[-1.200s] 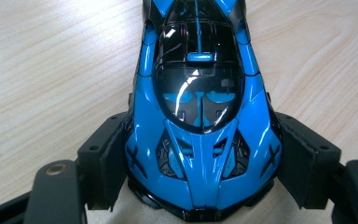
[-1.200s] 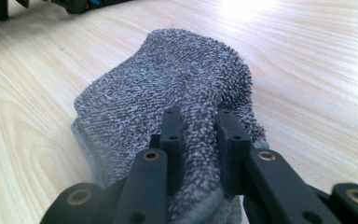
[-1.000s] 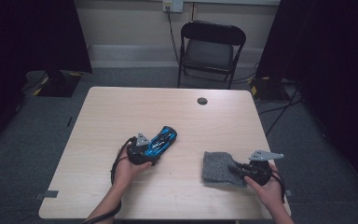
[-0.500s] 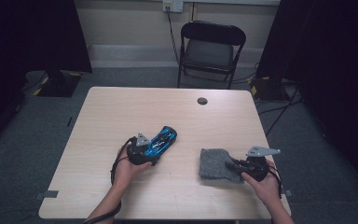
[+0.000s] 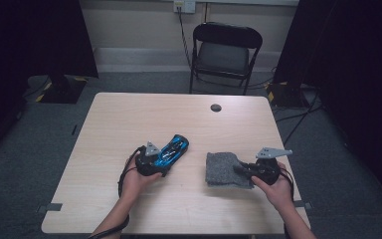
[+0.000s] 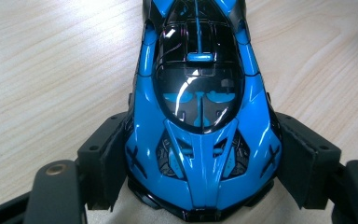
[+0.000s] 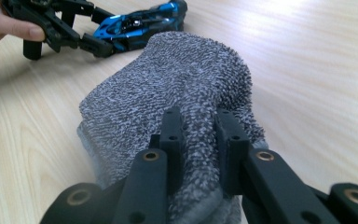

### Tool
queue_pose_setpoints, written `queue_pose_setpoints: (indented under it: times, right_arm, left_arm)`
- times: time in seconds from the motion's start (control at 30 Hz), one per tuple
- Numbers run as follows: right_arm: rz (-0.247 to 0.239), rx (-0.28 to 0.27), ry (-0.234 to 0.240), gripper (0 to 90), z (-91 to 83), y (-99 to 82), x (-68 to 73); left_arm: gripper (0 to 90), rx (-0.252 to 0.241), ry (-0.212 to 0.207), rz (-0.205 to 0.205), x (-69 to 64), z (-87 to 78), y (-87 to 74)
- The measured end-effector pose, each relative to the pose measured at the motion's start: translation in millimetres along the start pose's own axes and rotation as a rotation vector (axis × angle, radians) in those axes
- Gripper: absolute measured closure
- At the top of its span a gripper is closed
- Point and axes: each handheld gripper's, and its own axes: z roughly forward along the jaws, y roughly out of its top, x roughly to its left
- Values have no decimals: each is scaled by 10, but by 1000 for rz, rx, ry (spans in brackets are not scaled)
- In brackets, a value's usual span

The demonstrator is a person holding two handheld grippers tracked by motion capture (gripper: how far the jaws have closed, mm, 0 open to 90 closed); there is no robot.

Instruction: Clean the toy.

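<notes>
Black folding chair beyond the wooden table; wall outlet above.

A light wooden bench stands on grey carpet. Beyond its far edge is a black folding chair against a pale wall.

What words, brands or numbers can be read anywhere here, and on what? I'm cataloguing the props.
None can be read.
The blue toy car carries only plain X-shaped marks on its blue body, no lettering.
The grey cloth, the table and each hand-held gripper bear no legible text.
</notes>
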Motion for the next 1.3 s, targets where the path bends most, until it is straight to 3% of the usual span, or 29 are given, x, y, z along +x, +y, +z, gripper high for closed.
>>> queue_pose_setpoints:
  times: [0.23, 0.87, 1.17, 1.3]
  right_arm:
    - [-7, -16, 32, 758, 133, 204, 45]
    - [-25, -16, 57, 758, 442, 591, 111]
    - [-38, -3, 82, 758, 714, 749, 225]
    - [-53, 4, 56, 758, 876, 876, 301]
  left_arm:
    - [260, 0, 0, 1, 0, 0, 0]
    - [260, 1, 0, 3, 5, 0, 2]
    - [260, 0, -1, 2, 2, 1, 1]
    - [260, 1, -1, 2, 2, 0, 1]
